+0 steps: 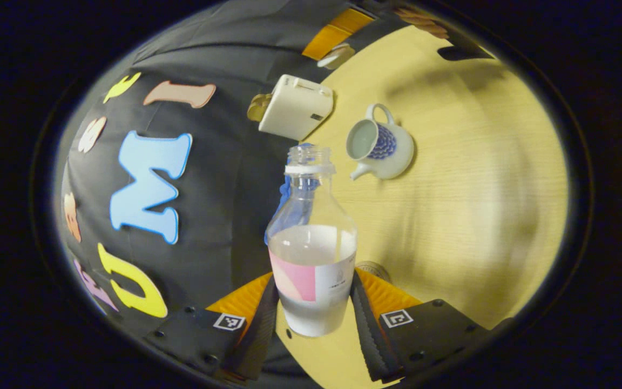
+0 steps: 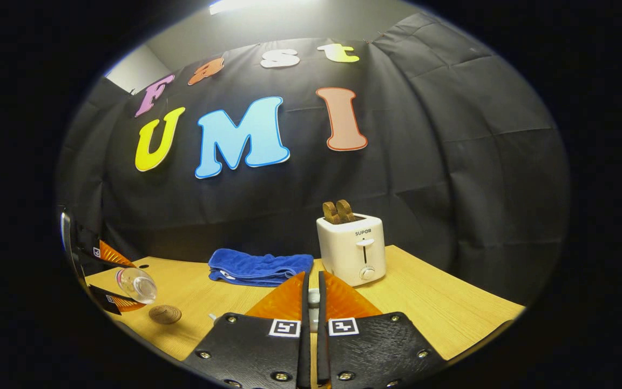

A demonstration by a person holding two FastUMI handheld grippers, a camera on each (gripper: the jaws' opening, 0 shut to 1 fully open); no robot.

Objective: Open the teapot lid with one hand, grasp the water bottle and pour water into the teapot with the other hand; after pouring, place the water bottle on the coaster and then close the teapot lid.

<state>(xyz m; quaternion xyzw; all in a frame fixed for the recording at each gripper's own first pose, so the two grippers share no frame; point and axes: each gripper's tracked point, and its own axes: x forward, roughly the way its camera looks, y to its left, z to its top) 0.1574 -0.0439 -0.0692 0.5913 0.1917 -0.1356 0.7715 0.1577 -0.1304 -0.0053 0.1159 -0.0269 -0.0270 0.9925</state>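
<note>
Over the pale wooden table (image 1: 451, 227), the left tool (image 1: 313, 302) is gripping the clear uncapped water bottle (image 1: 311, 254); tilting short of the open white-and-blue teapot (image 1: 378, 143) risks spilling; the right tool (image 2: 311, 302) is pinching something small and pale.

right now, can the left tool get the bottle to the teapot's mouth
Probably yes: the left tool grips the bottle, the teapot stands uncovered just ahead, and nothing lies between them.

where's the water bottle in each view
Left gripper view: the bottle is at bottom centre, held between this gripper's fingers, uncapped, neck pointing up the picture toward the open teapot.
Right gripper view: the bottle is at the far left edge, tilted, held by the other gripper, above the coaster.
Shared landmark: the toaster.
</note>
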